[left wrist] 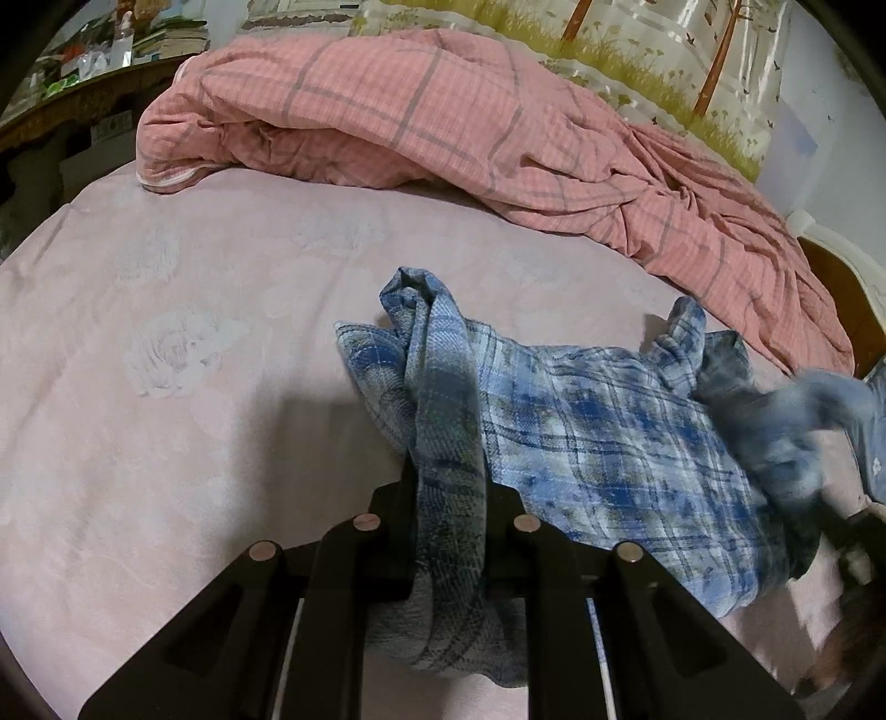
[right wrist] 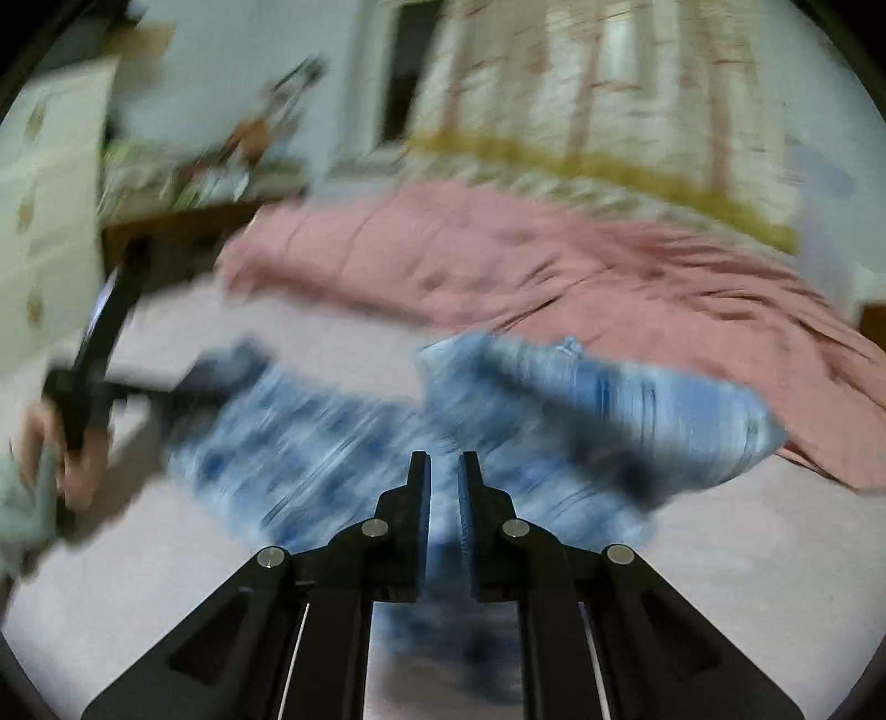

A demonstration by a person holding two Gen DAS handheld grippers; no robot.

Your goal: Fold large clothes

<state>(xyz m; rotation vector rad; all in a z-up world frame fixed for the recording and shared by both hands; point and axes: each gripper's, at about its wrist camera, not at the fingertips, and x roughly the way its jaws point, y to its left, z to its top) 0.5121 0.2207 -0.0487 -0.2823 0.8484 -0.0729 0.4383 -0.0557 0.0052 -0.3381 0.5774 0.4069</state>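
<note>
On the pink bedspread (left wrist: 166,310), my left gripper (left wrist: 448,498) pinches a bunched fold of the soft, limp plaid shirt (left wrist: 609,432); my right gripper (right wrist: 444,482), blurred, seems nearly closed, perhaps empty.

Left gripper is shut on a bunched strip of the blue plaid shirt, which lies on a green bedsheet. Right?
Not quite. The left gripper does clamp the blue plaid shirt, but the bedsheet is pale pink, as the left wrist view shows.

You face a bed (left wrist: 166,343) with pale pink sheet, a rumpled pink plaid quilt (left wrist: 443,127), and a tree-print curtain (left wrist: 637,39) behind
</note>
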